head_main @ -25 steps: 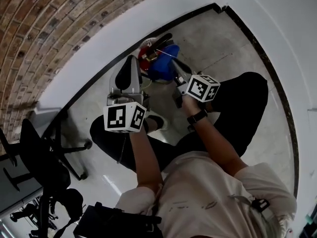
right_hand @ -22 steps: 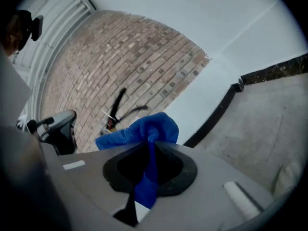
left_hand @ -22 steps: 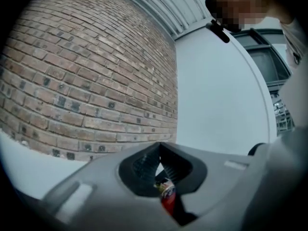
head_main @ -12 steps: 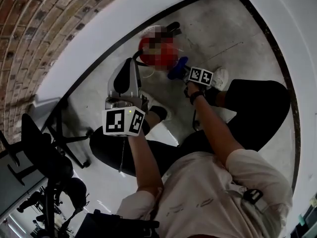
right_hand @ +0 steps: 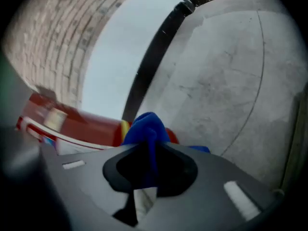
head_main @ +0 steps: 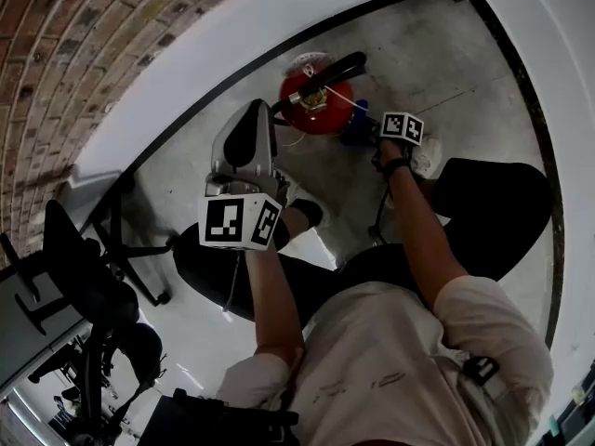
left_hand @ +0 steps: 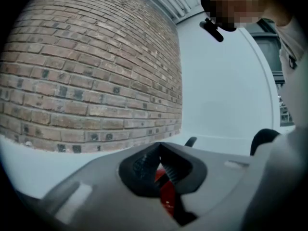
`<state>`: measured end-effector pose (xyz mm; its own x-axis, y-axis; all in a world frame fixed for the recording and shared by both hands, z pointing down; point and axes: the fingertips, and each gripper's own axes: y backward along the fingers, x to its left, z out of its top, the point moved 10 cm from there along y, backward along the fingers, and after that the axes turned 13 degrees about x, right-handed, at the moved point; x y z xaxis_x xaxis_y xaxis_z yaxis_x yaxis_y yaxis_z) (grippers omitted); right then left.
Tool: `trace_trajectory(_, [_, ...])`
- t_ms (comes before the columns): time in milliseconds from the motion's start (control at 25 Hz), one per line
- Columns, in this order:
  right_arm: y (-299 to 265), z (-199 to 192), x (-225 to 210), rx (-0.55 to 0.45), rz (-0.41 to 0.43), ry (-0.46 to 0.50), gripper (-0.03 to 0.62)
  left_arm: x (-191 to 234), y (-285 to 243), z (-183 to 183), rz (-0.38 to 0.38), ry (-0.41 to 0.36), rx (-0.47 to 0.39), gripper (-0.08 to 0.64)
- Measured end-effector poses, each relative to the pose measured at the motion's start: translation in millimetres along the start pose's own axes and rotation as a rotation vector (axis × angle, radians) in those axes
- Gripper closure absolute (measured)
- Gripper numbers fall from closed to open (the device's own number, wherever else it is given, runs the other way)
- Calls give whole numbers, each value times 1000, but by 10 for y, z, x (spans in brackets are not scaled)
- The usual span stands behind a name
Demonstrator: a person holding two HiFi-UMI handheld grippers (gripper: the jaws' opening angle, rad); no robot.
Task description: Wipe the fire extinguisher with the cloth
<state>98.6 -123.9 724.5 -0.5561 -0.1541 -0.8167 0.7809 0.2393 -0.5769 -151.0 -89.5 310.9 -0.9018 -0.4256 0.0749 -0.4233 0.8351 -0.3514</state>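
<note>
The red fire extinguisher (head_main: pixel 316 108) stands on the concrete floor, its black lever (head_main: pixel 325 71) on top. My right gripper (head_main: pixel 368 130) is shut on a blue cloth (head_main: pixel 357 130), which presses against the extinguisher's right side. In the right gripper view the cloth (right_hand: pixel 146 128) bunches out of the jaws (right_hand: pixel 147 148) against the red cylinder (right_hand: pixel 84 129). My left gripper (head_main: pixel 265 111) is held beside the extinguisher's top left. Its fingertips (left_hand: pixel 159 154) meet, and red (left_hand: pixel 167 196) shows through the gap below them.
A white wall with a black baseboard (head_main: pixel 223 77) curves behind the extinguisher, and a brick wall (head_main: pixel 65 54) lies to the left. The person's legs and shoes (head_main: pixel 425 159) crowd the floor in front. An office chair (head_main: pixel 93 291) stands at the left.
My right gripper has drawn the blue cloth off the extinguisher's top and round to its right side. The left gripper has stayed by the top.
</note>
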Motion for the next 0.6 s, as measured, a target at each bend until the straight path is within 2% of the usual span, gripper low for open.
trace_trajectory(80, [458,92,497,-29,159,46,546,-19,-47,125,-30,-29,-27,560])
trace_trajectory(200, [1168,181,1361,-33,325,188,548,-27,-120,300,-66,-37,-77,560])
trace_trajectory(360, [1603,345,2067,-45,623,174,548,-39,-192,484,-97,-33,-129,560])
trace_trajectory(400, [1626,377,2154,-49,668,171,549,-40,-197,509,-100,-32,-136,560])
trace_trajectory(480, [1602,396,2243,-56,704,157,549,-29,-203,546,-103,-31,-147,560])
trace_trajectory(600, [1530,384,2223,-100,683,137,548,43,-193,574,-94,-16,-159,560])
